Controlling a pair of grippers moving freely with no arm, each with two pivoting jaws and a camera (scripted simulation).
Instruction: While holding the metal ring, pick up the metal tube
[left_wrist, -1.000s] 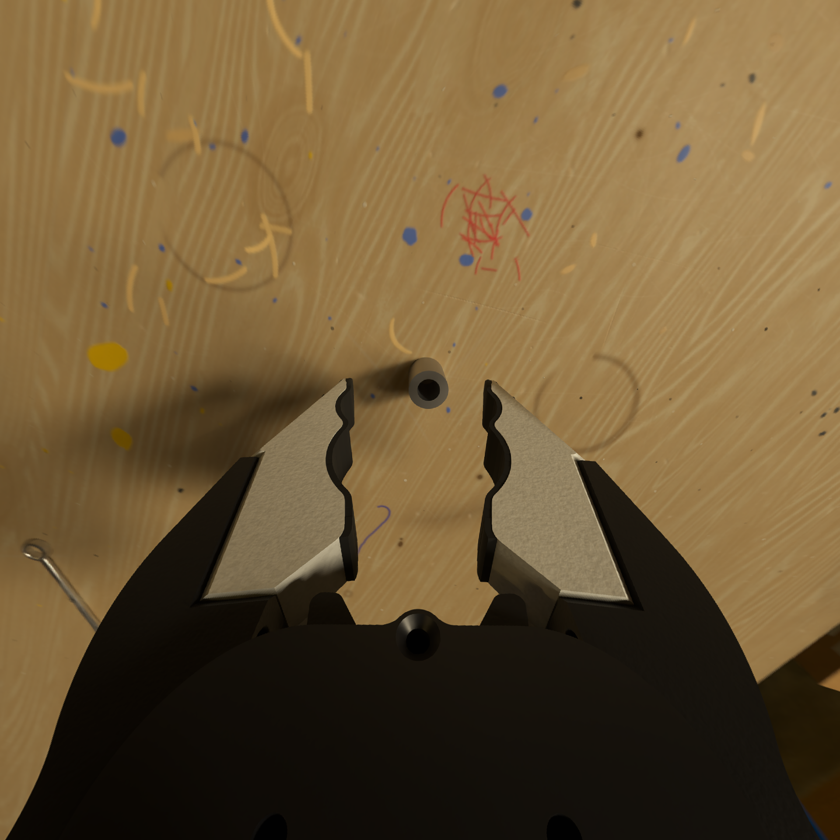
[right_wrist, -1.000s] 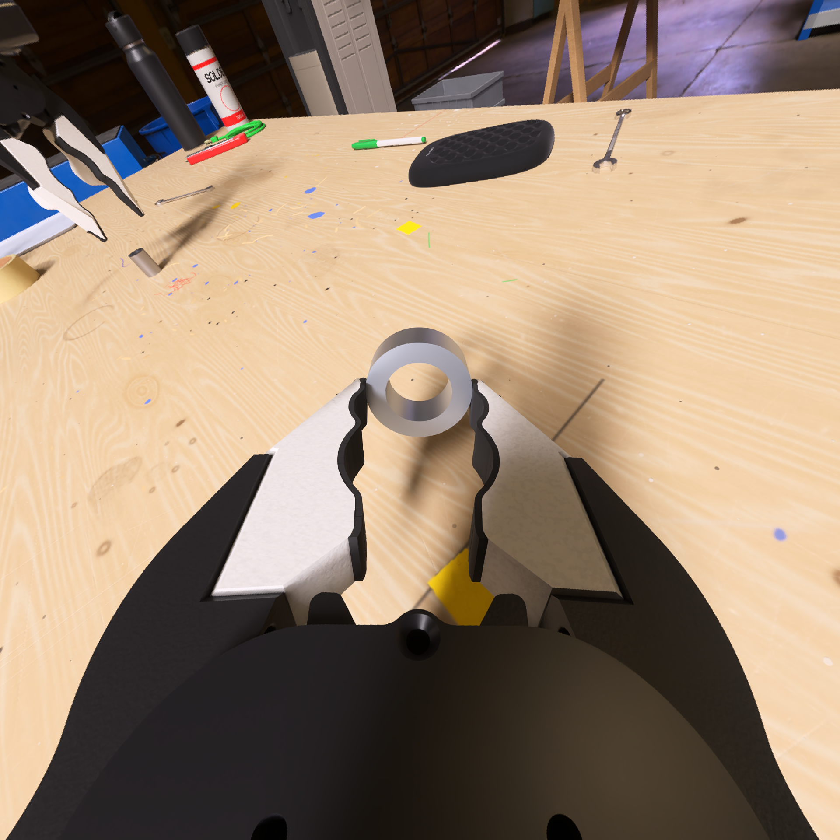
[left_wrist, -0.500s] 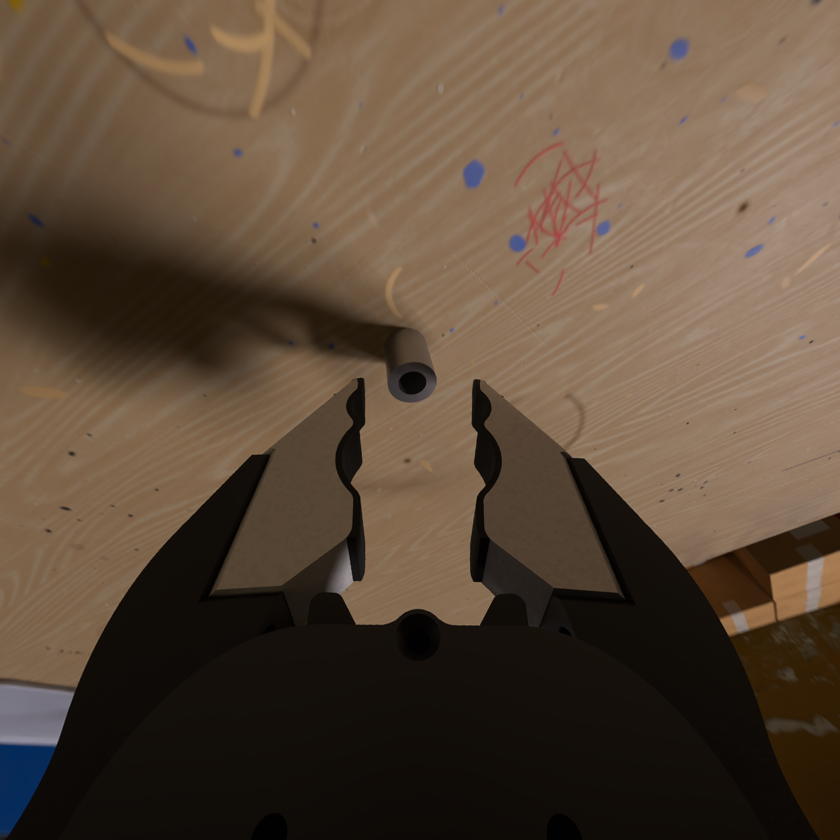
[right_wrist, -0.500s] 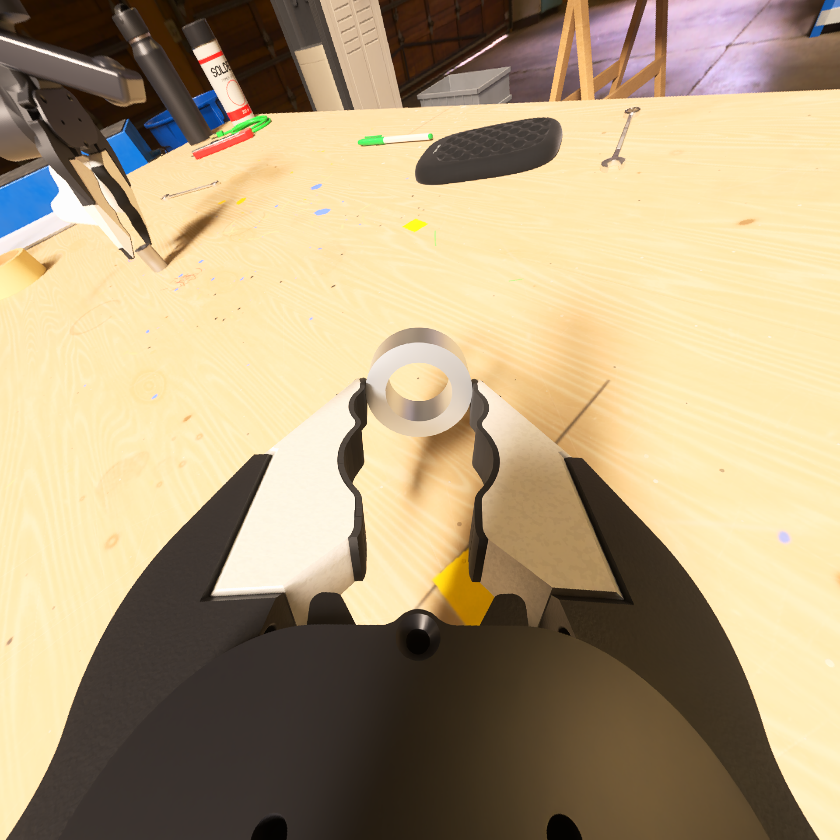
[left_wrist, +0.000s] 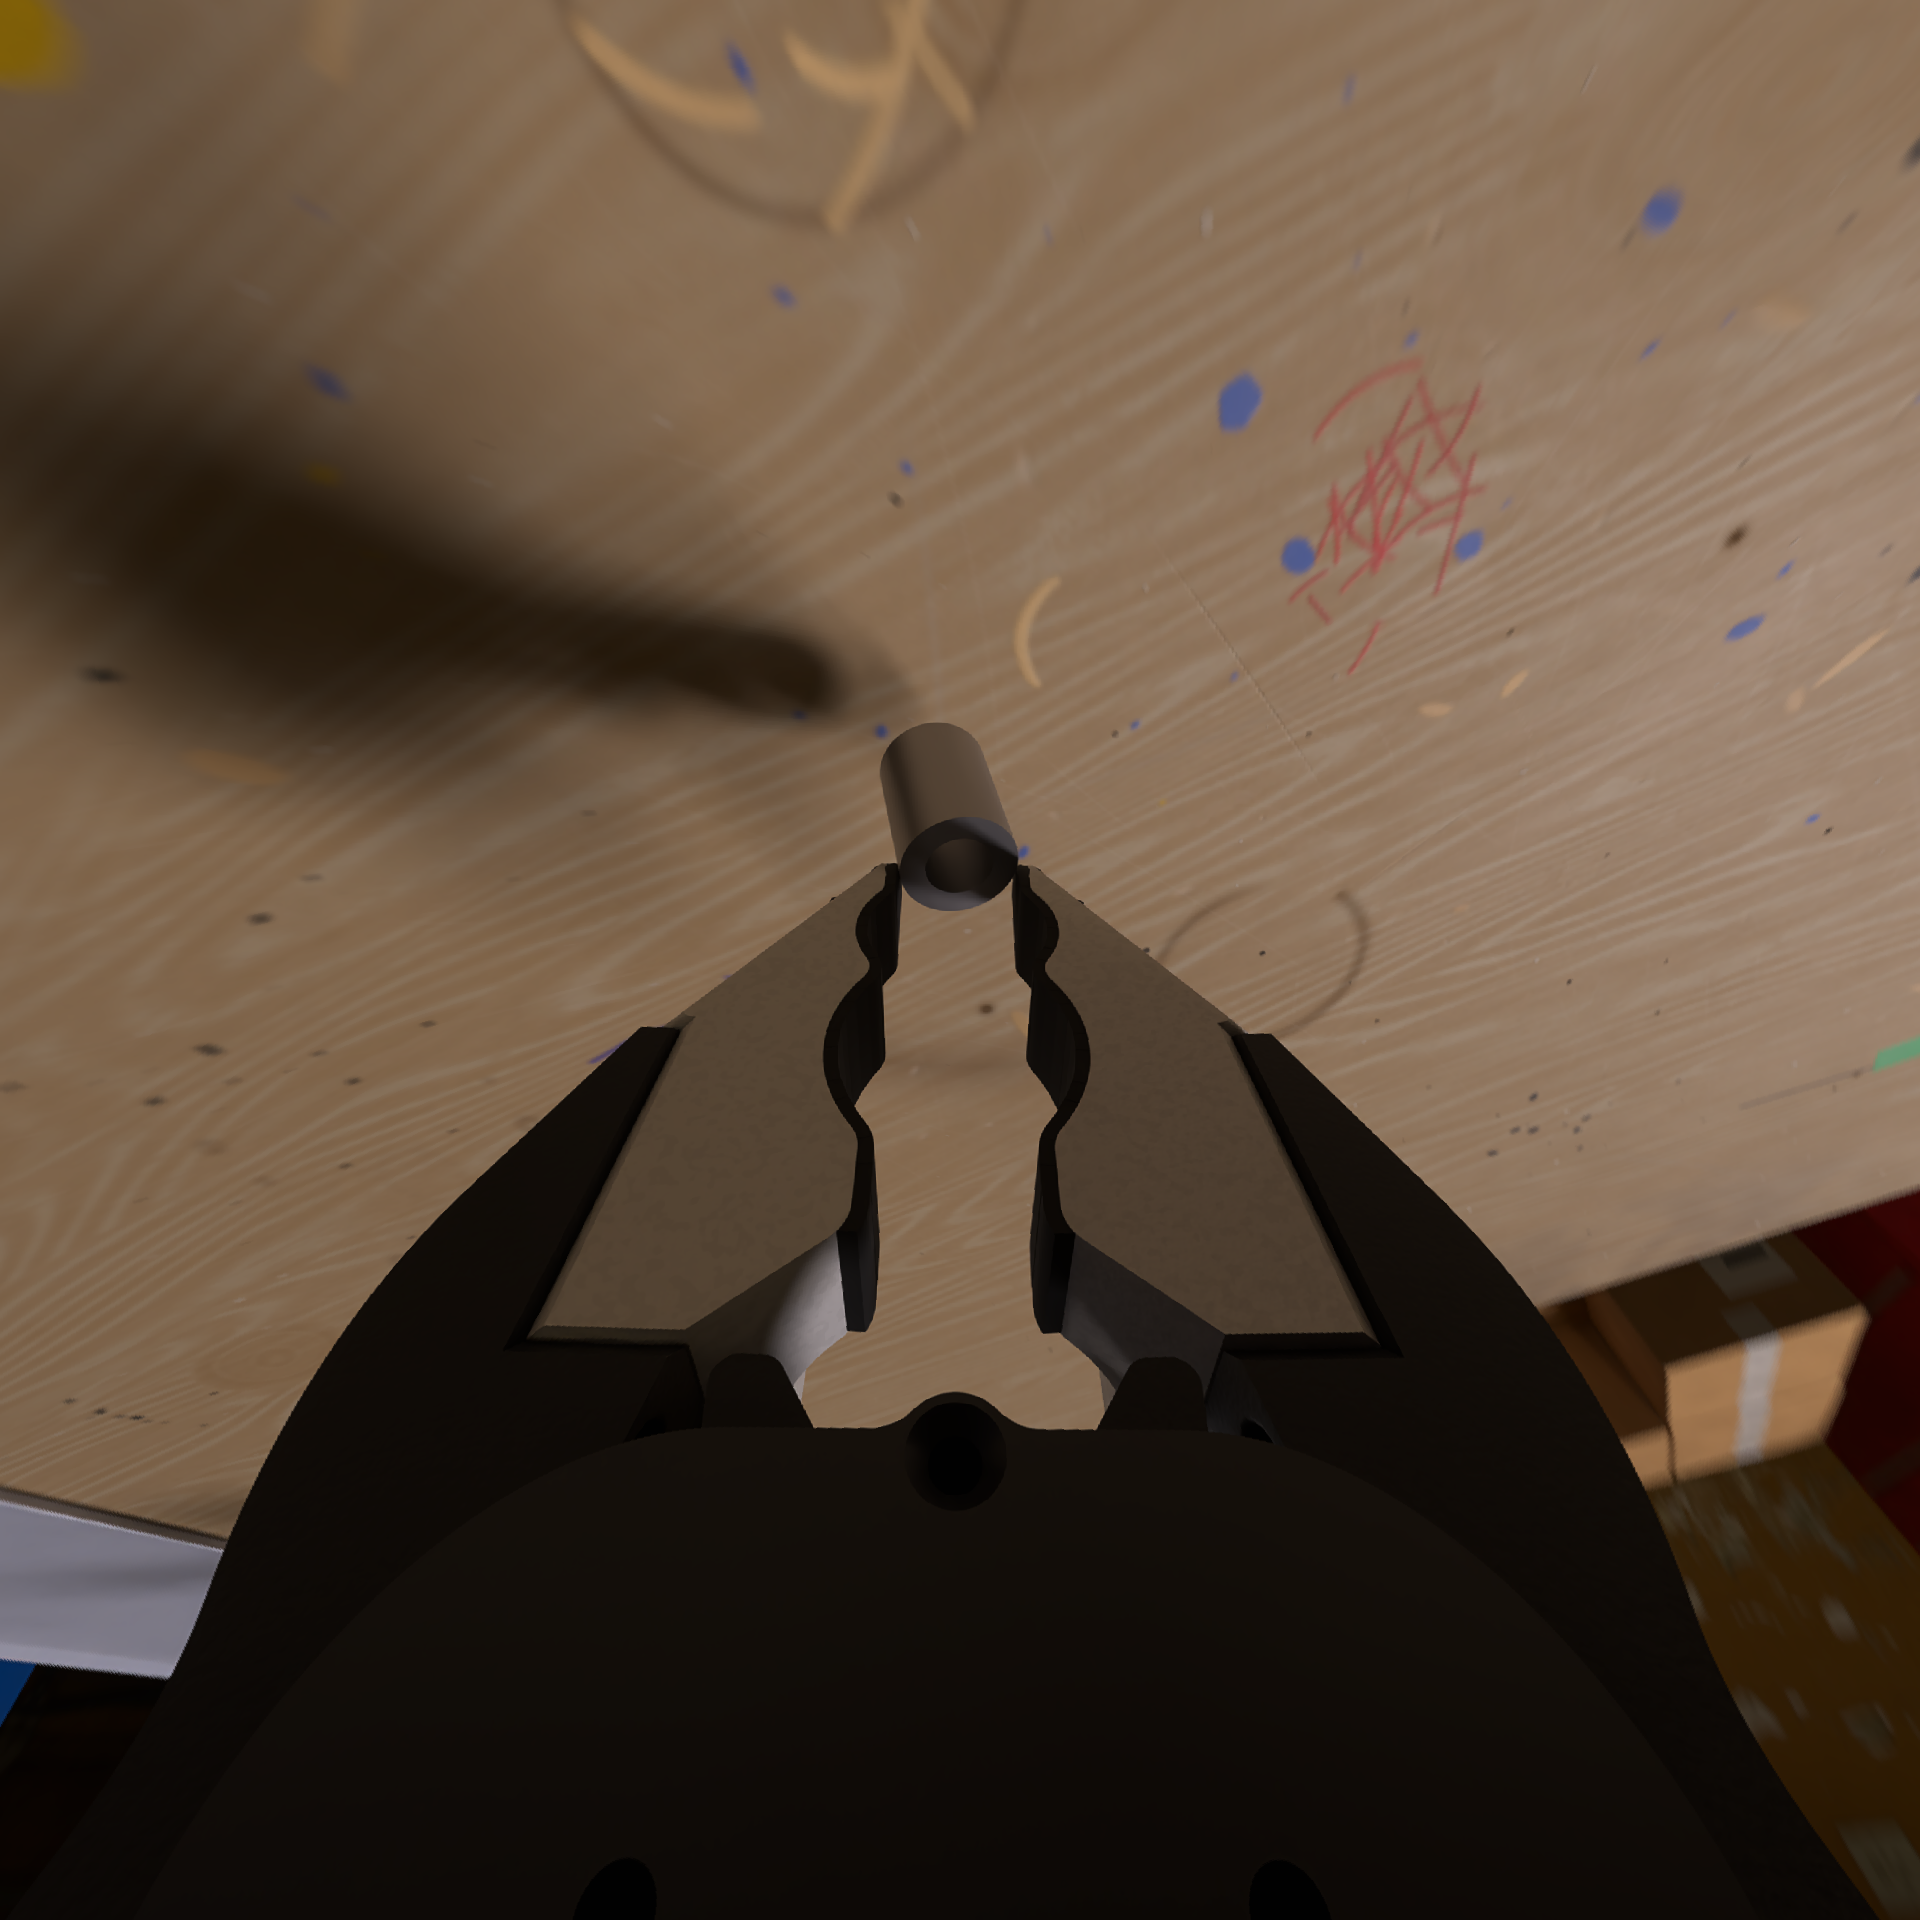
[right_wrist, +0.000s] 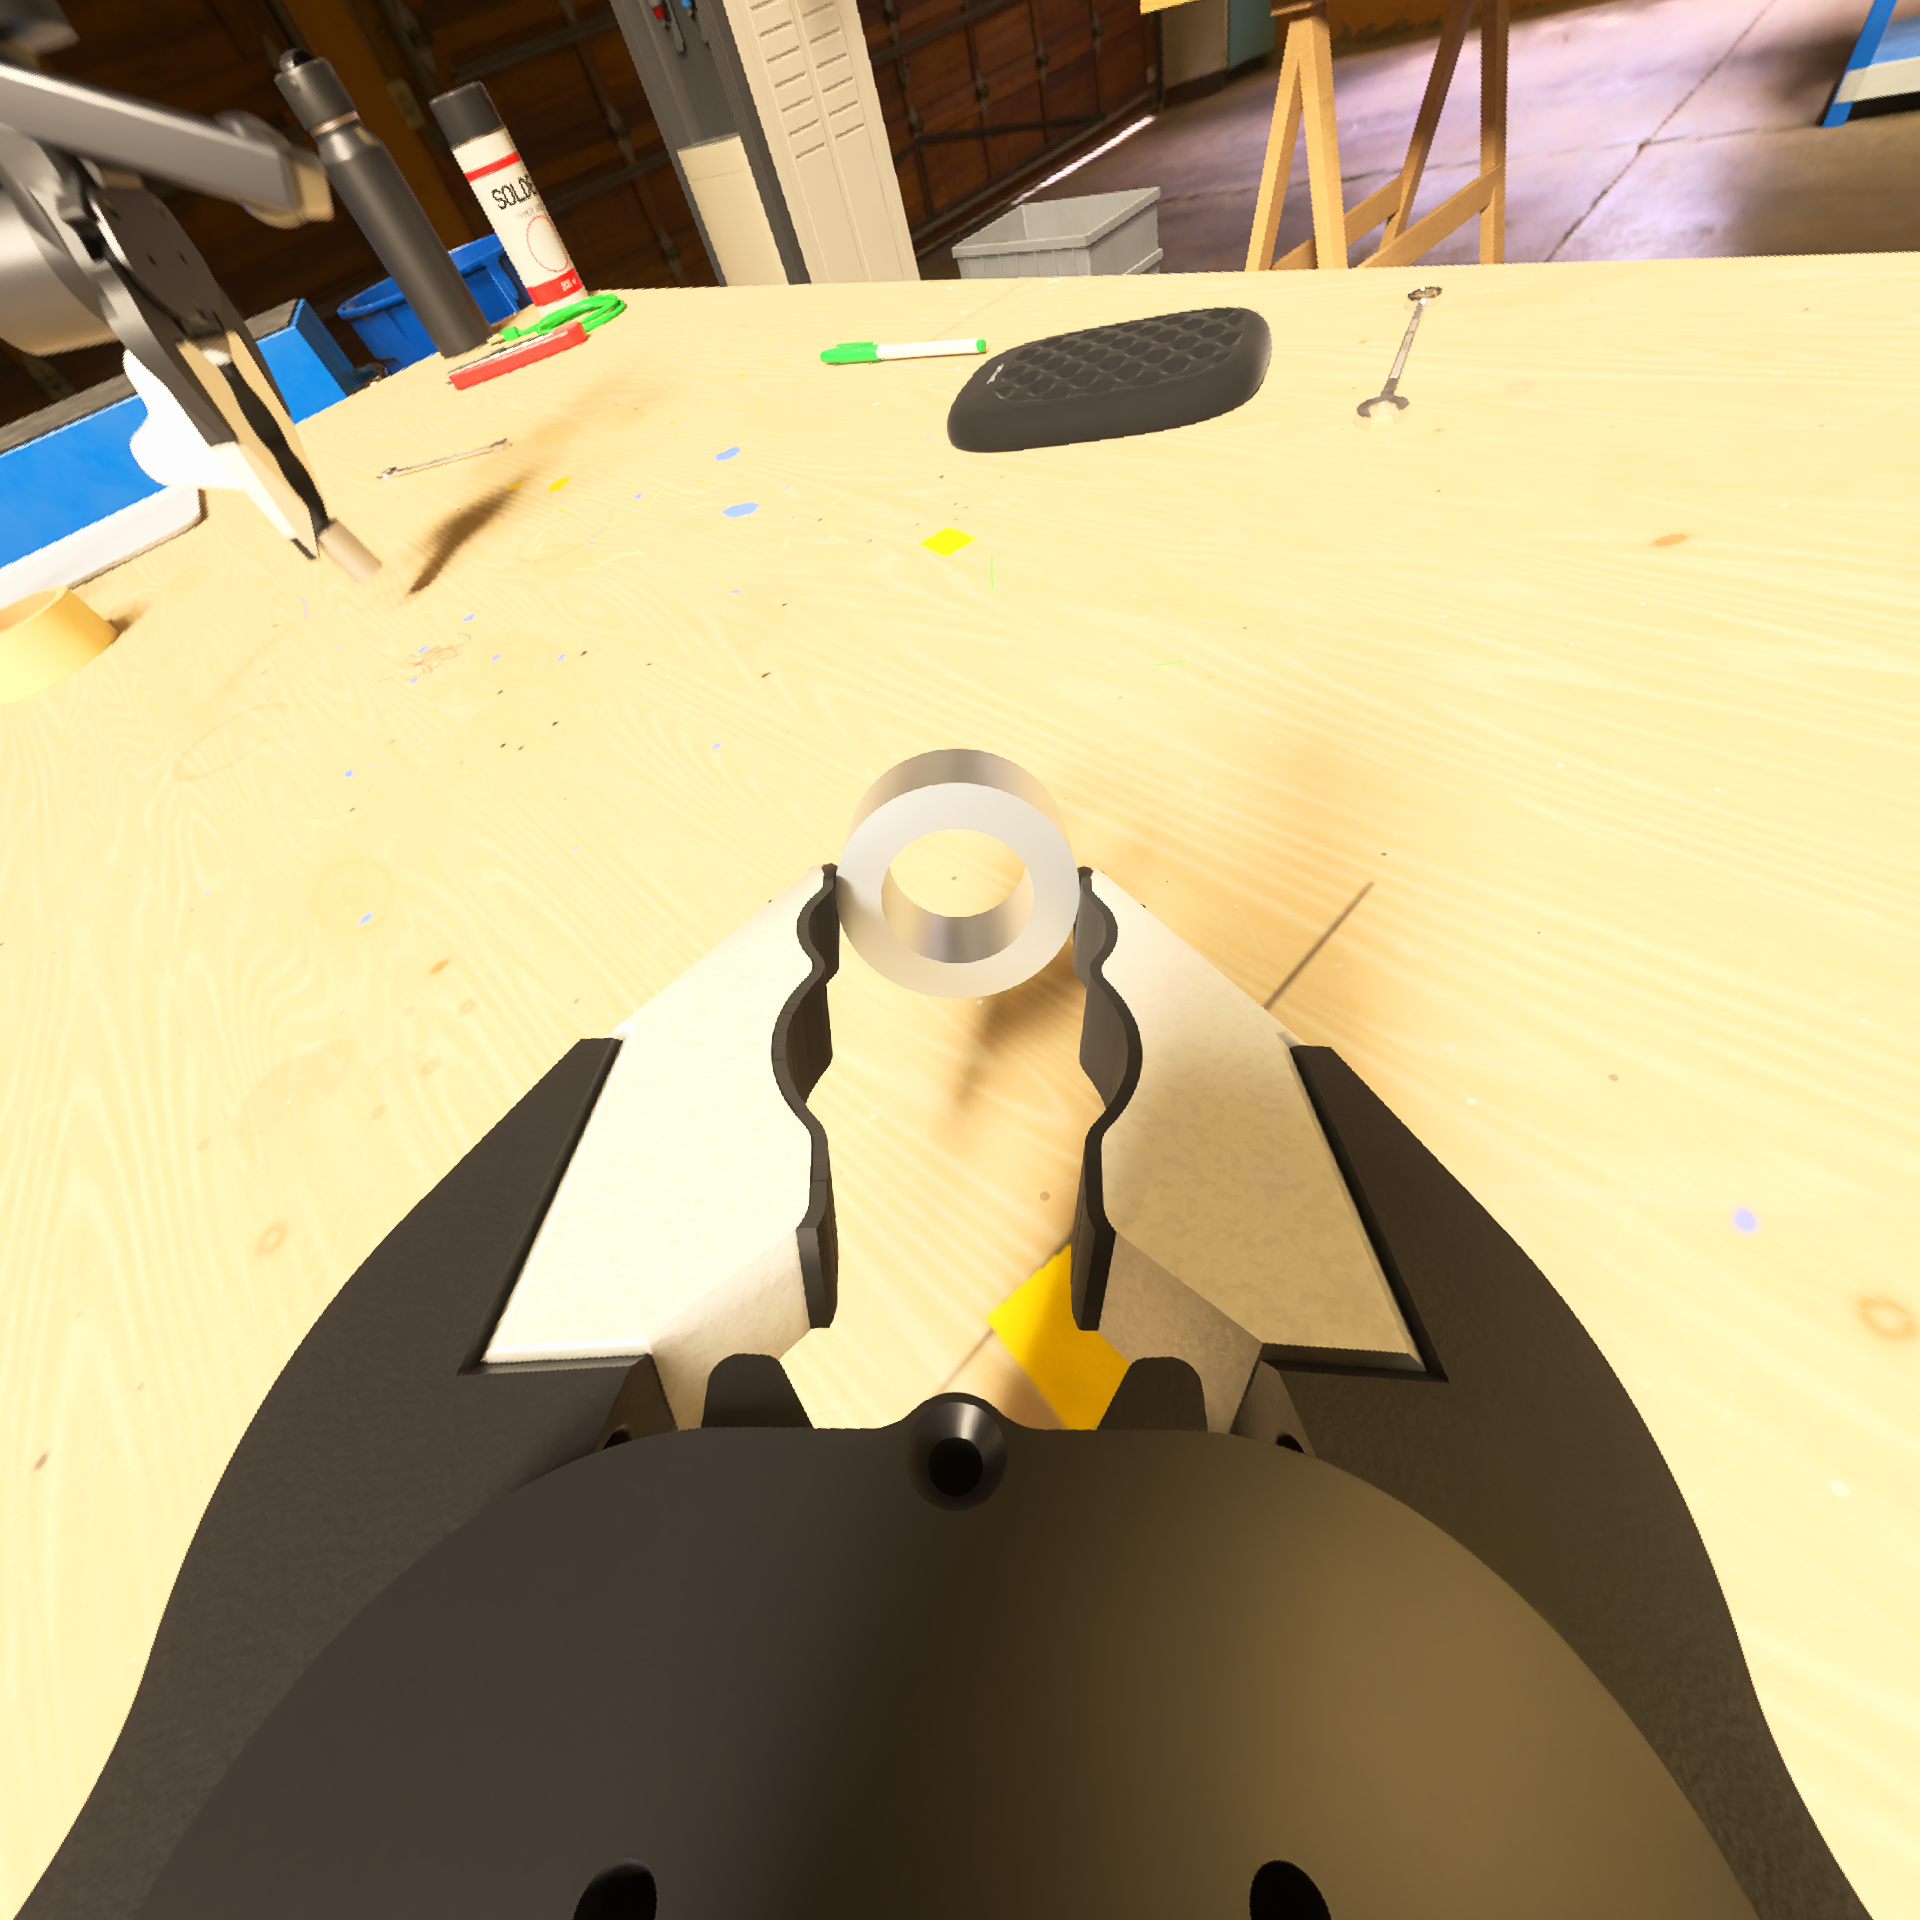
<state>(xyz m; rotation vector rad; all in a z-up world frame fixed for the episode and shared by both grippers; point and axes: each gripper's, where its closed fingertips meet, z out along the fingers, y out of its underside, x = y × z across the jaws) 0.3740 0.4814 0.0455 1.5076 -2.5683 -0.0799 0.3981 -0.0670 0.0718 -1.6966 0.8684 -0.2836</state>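
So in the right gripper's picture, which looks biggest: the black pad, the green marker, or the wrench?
Largest to smallest, as they look in the right wrist view:
1. black pad
2. green marker and wrench: both thin and about equally long, so I won't rank them.
All three lie far off, at about the same depth.

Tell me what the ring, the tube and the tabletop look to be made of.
Metal ring: looks like pale brushed metal, with soft streaked reflections inside its bore.
Metal tube: dull grey metal by its look, matte with a faint sheen along its wall; it could be coated.
Tabletop: unfinished light wood, probably plywood, with wavy grain, small knots and paint specks.
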